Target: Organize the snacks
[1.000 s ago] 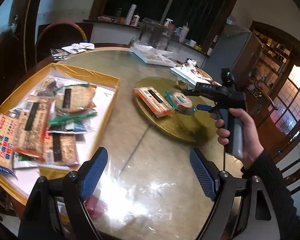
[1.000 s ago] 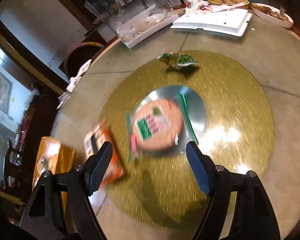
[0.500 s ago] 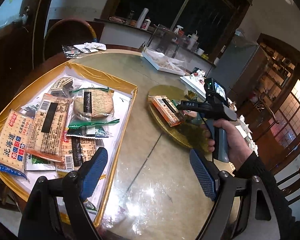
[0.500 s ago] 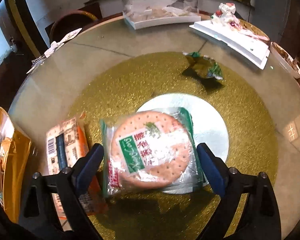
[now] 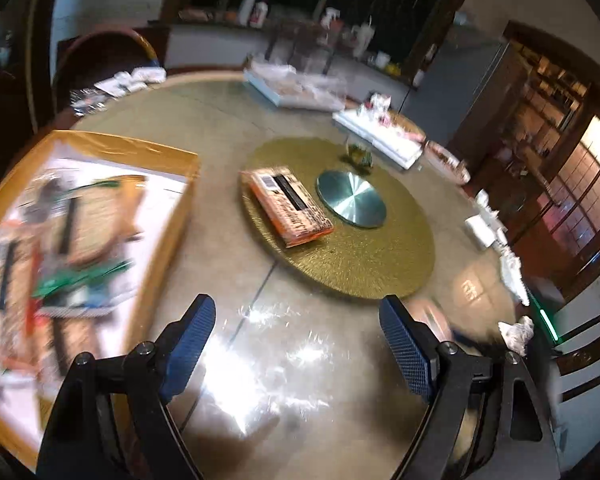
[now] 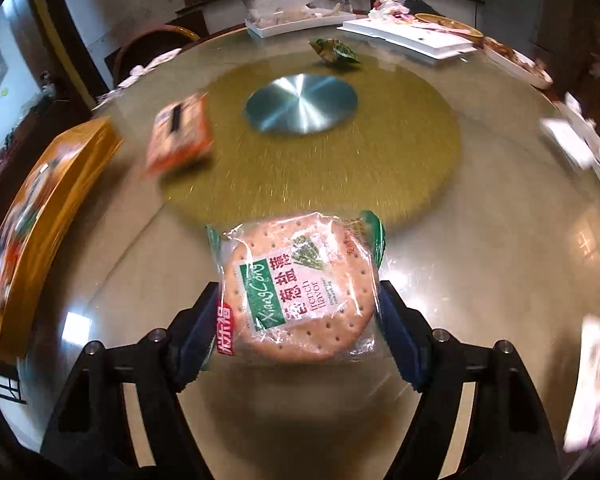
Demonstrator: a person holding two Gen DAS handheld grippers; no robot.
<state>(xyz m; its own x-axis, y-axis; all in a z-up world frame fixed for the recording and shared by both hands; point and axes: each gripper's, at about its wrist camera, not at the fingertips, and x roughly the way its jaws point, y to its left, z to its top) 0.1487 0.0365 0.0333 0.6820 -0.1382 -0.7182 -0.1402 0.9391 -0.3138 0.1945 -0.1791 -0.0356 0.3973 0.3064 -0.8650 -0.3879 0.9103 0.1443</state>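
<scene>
A round cracker pack (image 6: pixel 300 292) in clear wrap with green ends sits between my right gripper's (image 6: pixel 298 320) blue pads. The jaws are closing and the pads press its sides. It hangs over the glass table, just off the near edge of the gold turntable (image 6: pixel 400 160). An orange snack pack (image 5: pixel 286 204) lies on the turntable's left part. At the left stands the yellow tray (image 5: pixel 172 152), holding several snack packs, blurred. My left gripper (image 5: pixel 296 344) is open over bare glass, with nothing between its fingers.
A metal disc (image 5: pixel 351 199) marks the turntable's centre, and a crumpled green wrapper (image 5: pixel 358 154) lies behind it. White trays (image 5: pixel 296 92) and plates line the far table edge. Crumpled tissues (image 5: pixel 516 332) and a wooden chair (image 5: pixel 580 360) are at the right.
The right gripper closed around the round cracker pack and drew it off the turntable's disc toward the near side. The left view swung right, and the right hand left it.
</scene>
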